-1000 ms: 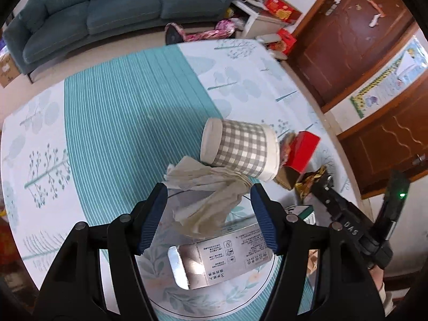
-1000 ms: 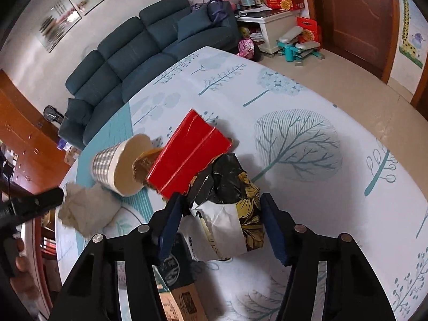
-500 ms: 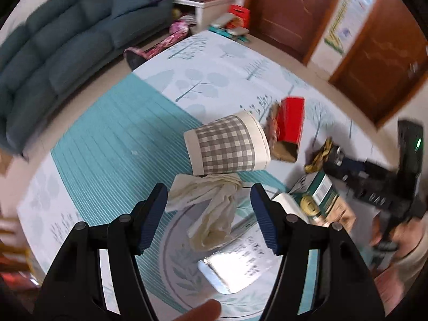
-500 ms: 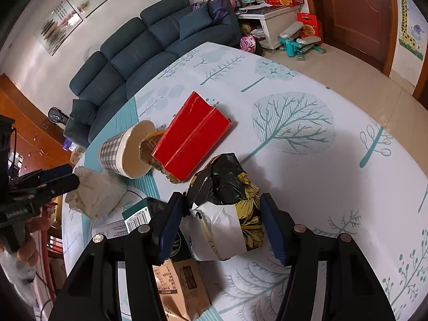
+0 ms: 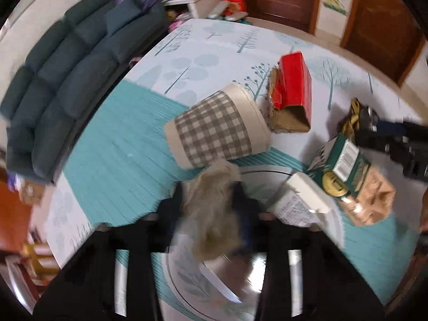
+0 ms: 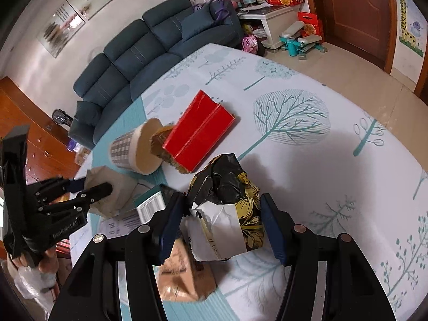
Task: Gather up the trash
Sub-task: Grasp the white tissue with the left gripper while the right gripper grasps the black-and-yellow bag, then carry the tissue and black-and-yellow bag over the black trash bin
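The table point(image 6: 307, 160) is carrying the litter: a checked bin point(image 5: 218, 131) lying on its side, a red box point(image 5: 294, 80) just beside its mouth, a green carton point(image 5: 339, 171) nearer. The left gripper point(image 5: 210, 198) has just been closing and is now pinching the tissue wad point(image 5: 214, 208). The right gripper point(image 6: 223, 219) is straddling the black-and-gold wrapper point(image 6: 227, 208), jaws apart; whether the pads are pressing it I cannot tell. The soft wad may be slipping free, or shoving the tipped bin away as it goes in.
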`<state>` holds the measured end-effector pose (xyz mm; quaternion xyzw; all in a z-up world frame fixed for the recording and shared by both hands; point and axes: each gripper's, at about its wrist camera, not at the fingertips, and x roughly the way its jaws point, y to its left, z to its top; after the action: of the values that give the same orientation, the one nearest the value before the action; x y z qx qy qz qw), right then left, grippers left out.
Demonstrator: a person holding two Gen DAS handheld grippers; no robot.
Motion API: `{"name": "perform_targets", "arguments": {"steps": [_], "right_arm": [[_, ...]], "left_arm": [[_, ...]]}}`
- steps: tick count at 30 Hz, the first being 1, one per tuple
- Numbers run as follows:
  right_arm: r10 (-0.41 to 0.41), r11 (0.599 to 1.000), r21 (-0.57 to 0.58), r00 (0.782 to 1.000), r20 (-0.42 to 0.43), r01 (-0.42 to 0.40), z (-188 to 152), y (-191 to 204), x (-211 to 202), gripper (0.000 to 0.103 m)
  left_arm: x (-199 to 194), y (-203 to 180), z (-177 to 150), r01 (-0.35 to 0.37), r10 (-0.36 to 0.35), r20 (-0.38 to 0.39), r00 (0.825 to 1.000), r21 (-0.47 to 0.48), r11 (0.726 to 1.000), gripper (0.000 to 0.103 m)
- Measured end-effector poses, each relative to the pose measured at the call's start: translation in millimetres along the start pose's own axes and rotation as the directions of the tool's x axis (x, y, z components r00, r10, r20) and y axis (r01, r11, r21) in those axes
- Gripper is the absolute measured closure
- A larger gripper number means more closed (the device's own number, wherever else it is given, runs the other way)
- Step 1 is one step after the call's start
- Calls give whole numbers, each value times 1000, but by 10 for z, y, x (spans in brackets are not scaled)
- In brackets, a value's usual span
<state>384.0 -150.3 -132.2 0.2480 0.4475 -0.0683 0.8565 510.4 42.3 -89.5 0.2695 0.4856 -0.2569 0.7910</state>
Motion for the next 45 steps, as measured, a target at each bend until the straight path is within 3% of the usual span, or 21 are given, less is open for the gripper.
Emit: {"name": "perform_targets", "arguments": {"steps": [3, 7, 16, 20, 24, 28, 34, 36, 40, 43, 45], "right_arm": [[20, 1000, 5, 999, 26, -21, -73, -24, -196, 45], [50, 999, 9, 997, 65, -51, -188, -66, -529, 45], [135, 991, 2, 983, 122, -137, -825, -383, -1538, 45], [131, 991, 1, 984, 122, -132, -1221, -636, -1894, 45], [115, 993, 4, 988, 108, -116, -1708, -974, -2221, 45], [75, 997, 17, 993, 87, -77, -2140, -1318, -2392, 45], [44, 992, 115, 999, 19, -46, -2712, -1920, -2286, 45], [44, 986, 163, 999, -11, -42, -2898, -2124, -2166, 45], [29, 972, 234, 997, -73, -11, -3195, -2462, -1894, 45], [34, 952, 307, 992, -120, 4, -3388, -2706, -1672, 45], [41, 935, 354, 988, -148, 14, -3506, -2865, -1522, 45]], "left_arm": [[-132, 14, -72, 1, -5, -45, 999, -85, 996, 84], [-440, -79, -202, 2, -5, -26, 1000, -109, 994, 85], [-1427, -784, -588, 134, -129, 57, 990, -107, 985, 85], [-1725, -1324, -809, 230, -225, 65, 972, -86, 969, 85], [-1930, -1992, -1083, 330, -325, 89, 942, -46, 943, 85], [-1967, -2592, -1354, 357, -355, 88, 931, -5, 934, 85], [-1665, -3412, -1742, 407, -407, -9, 913, -13, 913, 84], [-1502, -3635, -1847, 437, -438, -49, 898, -38, 899, 84], [-1154, -3945, -1996, 399, -401, -92, 911, -37, 916, 84], [-866, -4206, -2158, 337, -336, -130, 933, -15, 941, 84], [-720, -4307, -2232, 321, -320, -152, 935, -17, 947, 84]]}}
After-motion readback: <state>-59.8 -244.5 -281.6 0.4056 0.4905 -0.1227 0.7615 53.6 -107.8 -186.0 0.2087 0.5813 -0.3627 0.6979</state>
